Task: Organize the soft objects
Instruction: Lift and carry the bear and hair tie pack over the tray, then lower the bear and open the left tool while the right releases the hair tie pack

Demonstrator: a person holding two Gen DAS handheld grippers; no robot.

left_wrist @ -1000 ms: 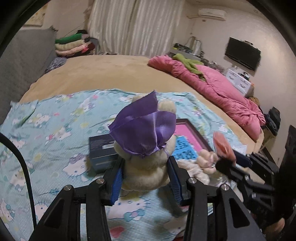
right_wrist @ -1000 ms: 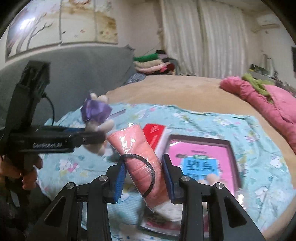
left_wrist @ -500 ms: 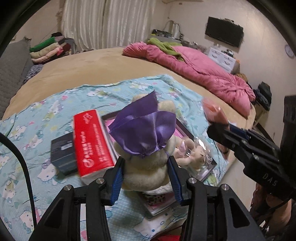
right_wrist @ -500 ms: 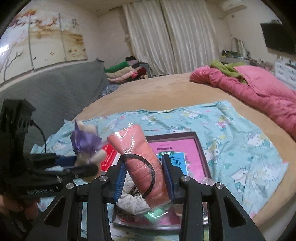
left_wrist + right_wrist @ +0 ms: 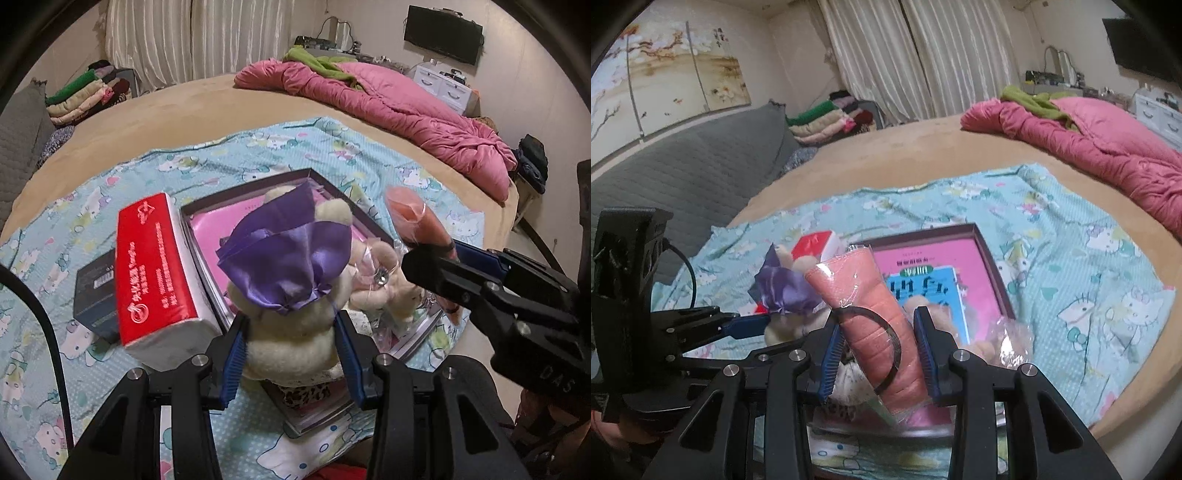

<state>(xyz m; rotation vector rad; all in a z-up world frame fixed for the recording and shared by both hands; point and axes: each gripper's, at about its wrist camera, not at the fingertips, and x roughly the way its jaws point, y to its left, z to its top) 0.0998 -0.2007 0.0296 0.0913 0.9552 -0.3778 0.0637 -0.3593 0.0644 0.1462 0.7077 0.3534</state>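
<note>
The left claw is clamped on the lower body of a cream plush bear wearing a crinkled purple satin cap, its blue ribbed pads pressed into the fleece on both sides. The right claw is clamped on a salmon-pink rolled cloth sealed in clear crinkly film, with a thin black band looped around the roll.

Both soft things hang just above the near end of a shallow dark-framed box with a pink lining, which lies on the pale blue cartoon-print sheet covering the bed. Inside the box, near its front edge, a second small beige plush in clear wrap and a leopard-patterned scrap already rest. Touching the box's left side sits a red-and-white soft pack of tissues; beyond that pack, a small dark rigid carton.

The step in hand looks like lowering both items into the box. To do it well, bring each down over a bare patch of lining, apart from the wrapped plush, and let go only once it rests; the film is slippery and the bear squashes easily.

Farther from the box, a rumpled pink quilt lies across the tan mattress.
</note>
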